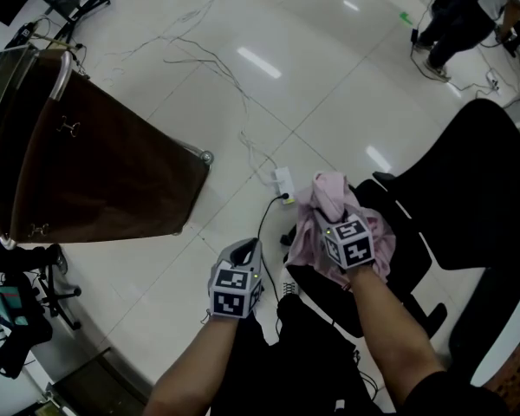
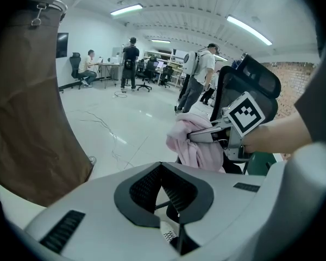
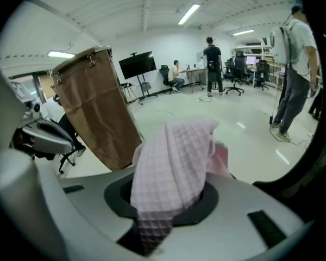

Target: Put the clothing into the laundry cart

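**Bright, even ceiling light; strong fisheye bend at the edges**

Long ceiling tubes [image 2: 126, 8] light the room brightly and evenly. On the glossy floor [image 1: 329, 102], to the right of the brown laundry cart [image 1: 87, 163], they throw back white streaks of glare. Shadows are soft and faint, and the black chair [image 1: 468, 189] further right of the cart shows almost no detail. Both gripper views are wide-angle, with dark rounded corners and straight lines that bow near the rim. The pink cloth [image 3: 174, 167] sits close to the lens, yet its waffle weave stays readable. The grey shell of the left hand-held gripper [image 2: 162, 167] looks soft and smooth. People beyond the cart appear small but fairly sharp.
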Demonstrator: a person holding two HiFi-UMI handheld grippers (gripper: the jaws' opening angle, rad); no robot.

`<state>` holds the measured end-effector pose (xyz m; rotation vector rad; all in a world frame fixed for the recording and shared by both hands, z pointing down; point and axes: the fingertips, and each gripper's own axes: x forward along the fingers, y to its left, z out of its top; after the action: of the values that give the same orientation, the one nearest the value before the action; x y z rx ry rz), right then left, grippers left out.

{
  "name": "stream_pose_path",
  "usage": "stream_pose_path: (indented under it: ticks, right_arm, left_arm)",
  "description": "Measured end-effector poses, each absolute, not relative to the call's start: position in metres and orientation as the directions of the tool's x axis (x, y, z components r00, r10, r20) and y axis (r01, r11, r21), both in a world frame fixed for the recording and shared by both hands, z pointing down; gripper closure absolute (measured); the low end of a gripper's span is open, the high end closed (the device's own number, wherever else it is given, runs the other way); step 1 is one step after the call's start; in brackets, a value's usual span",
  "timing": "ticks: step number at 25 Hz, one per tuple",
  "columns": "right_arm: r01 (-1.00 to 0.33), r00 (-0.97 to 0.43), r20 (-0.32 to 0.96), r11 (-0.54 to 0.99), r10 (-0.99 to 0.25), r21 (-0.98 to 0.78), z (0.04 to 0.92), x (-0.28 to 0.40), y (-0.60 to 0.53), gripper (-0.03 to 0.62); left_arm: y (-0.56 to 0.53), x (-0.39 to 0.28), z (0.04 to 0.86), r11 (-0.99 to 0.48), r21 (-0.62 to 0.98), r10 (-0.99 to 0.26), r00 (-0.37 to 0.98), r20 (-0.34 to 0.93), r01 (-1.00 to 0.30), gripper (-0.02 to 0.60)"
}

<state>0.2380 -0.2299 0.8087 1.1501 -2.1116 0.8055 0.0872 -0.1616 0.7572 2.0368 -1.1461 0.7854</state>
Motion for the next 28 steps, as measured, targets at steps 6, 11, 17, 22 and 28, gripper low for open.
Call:
stream_pose_path:
  ticks: [6, 11, 17, 22, 28]
  right_arm:
    - [-0.863, -0.498, 0.617, 0.421, -0.609, -0.280, 0.746, 0.246, -0.229, 0.485]
    - [-0.862, -0.508, 0.535, 0.398, -0.675, -0.315, 0.696, 0.254, -0.224, 0.488]
    - [-0.860, -0.505, 0.446, 0.385, -0.739, -0.336, 0.638, 0.258, -0.228, 0.490]
    - [-0.858, -0.502, 0.367, 0.398, -0.783, -0.325, 0.581, 0.252, -0.238, 0.491]
    - [-0.847, -0.506, 0.227, 0.429, -0.832, -0.315, 0.502, 0.243, -0.239, 0.491]
  left_arm:
    - [-0.168, 0.085, 0.739, -0.402, 0.243, -0.514, 0.437, 0.738, -0.883, 0.581]
    - [-0.168, 0.074, 0.713, -0.393, 0.229, -0.556, 0.429, 0.712, -0.890, 0.581]
    - [-0.163, 0.063, 0.674, -0.404, 0.203, -0.600, 0.426, 0.677, -0.892, 0.581]
    - [-0.163, 0.050, 0.635, -0.422, 0.175, -0.651, 0.431, 0.625, -0.890, 0.581]
    - [-0.160, 0.019, 0.579, -0.437, 0.131, -0.709, 0.430, 0.559, -0.890, 0.581]
